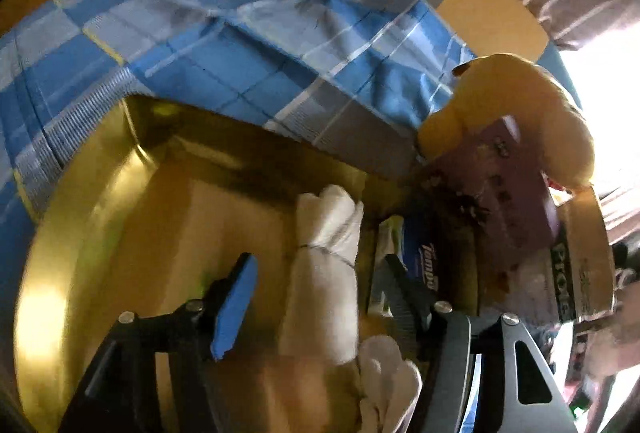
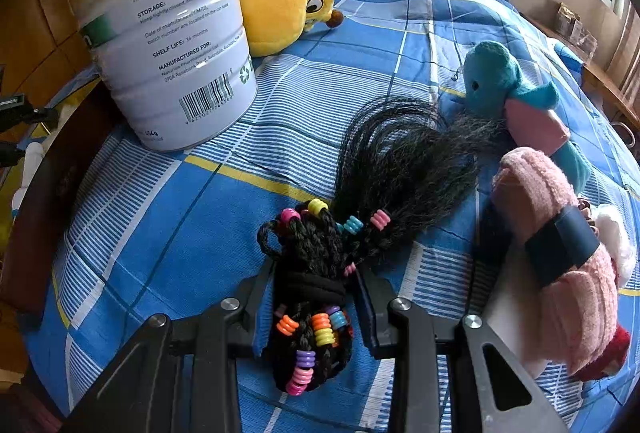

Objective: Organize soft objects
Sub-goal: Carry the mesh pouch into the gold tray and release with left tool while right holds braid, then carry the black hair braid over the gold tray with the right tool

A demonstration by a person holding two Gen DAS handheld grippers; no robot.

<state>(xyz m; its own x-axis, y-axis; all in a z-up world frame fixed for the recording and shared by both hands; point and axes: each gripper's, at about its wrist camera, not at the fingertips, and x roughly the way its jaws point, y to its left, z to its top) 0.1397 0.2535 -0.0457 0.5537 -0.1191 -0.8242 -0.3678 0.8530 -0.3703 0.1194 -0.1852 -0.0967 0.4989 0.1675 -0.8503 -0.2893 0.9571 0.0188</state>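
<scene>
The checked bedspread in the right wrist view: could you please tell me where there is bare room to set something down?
Free: the bedspread left of the braided hair bundle, below the tin; also beyond the yellow plush and teal plush. Crowded: the right side, around the teal plush and pink roll.

Checked blue bedspread (image 2: 168, 233) under tin (image 2: 168, 33), plush toys (yellow (image 2: 280, 9), teal (image 2: 500, 81)), hairpiece (image 2: 360, 193).

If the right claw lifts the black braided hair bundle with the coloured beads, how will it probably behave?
The hair bundle will probably sag: only a black band ties its middle. Its loose strands fan over the bedsheet, so they may trail and drag. It looks light, but the smooth beads might slip in the right claw.
</scene>
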